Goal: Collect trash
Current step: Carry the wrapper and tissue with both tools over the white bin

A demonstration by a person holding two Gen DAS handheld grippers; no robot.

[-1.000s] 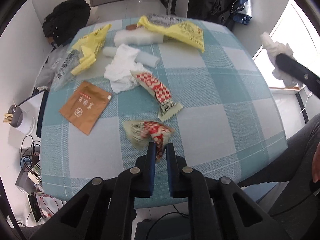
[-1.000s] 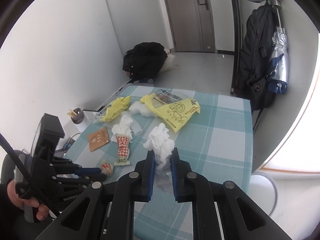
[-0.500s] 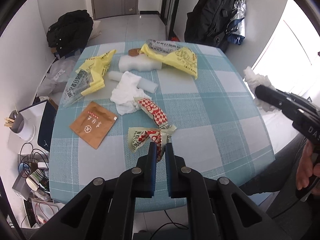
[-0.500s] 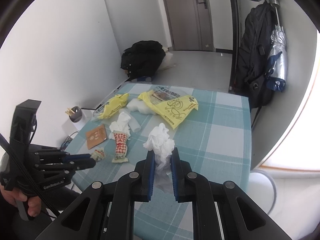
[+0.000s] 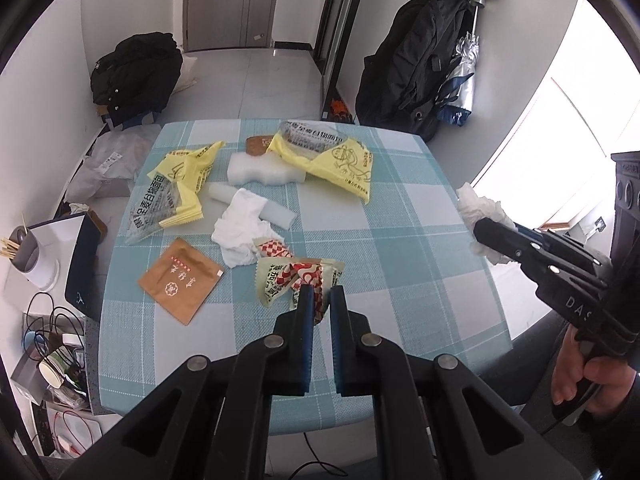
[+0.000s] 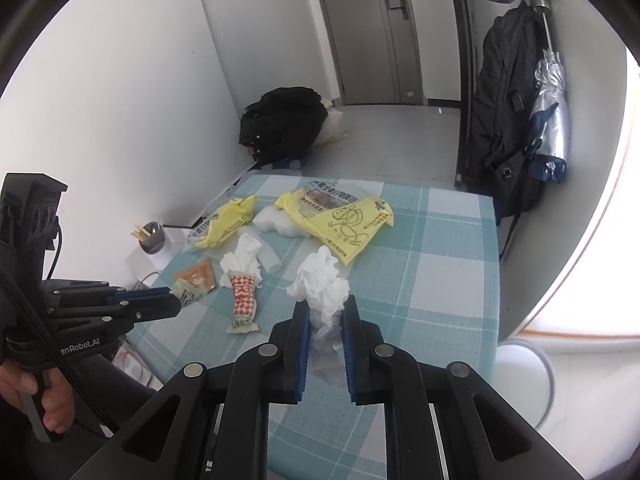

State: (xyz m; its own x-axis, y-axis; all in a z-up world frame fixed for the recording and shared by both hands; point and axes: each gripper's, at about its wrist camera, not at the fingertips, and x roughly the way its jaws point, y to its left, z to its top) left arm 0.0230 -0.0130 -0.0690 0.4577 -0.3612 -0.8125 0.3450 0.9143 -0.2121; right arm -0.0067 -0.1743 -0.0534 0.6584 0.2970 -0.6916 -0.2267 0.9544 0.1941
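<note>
A: What's the left claw (image 5: 319, 300) got?

B: It pinches a crumpled red-and-white wrapper (image 5: 298, 280), held clear above the checked worktop (image 5: 420, 280). In the right wrist view that claw (image 6: 176, 300) shows at nine o'clock with the wrapper (image 6: 186, 295) at its tip.

A: And the right claw (image 6: 325, 316)?

B: Clamped on a white tissue wad (image 6: 322, 284) that bulges out above the fingers (image 6: 301, 328). From the left camera it sits at three o'clock, past the worktop's edge, the tissue (image 5: 478, 210) sticking out of the claw (image 5: 484, 232). A hand (image 5: 584, 380) grips its handle.

A: What trash lies on the worktop?

B: A brown sachet (image 5: 180, 280) at nine o'clock of the held wrapper. A white tissue (image 5: 242, 228) at eleven, with a second checked wrapper (image 5: 274, 249) touching its lower edge. A foam block (image 5: 260, 168) farther up toward twelve, a yellow bag (image 5: 340, 160) overlapping its right end, and another yellow bag (image 5: 180, 184) at ten o'clock.

A: Anything off the worktop?

B: A black backpack (image 5: 408, 64) hanging at one o'clock, and a black bag (image 5: 136, 72) on the floor at eleven.
</note>
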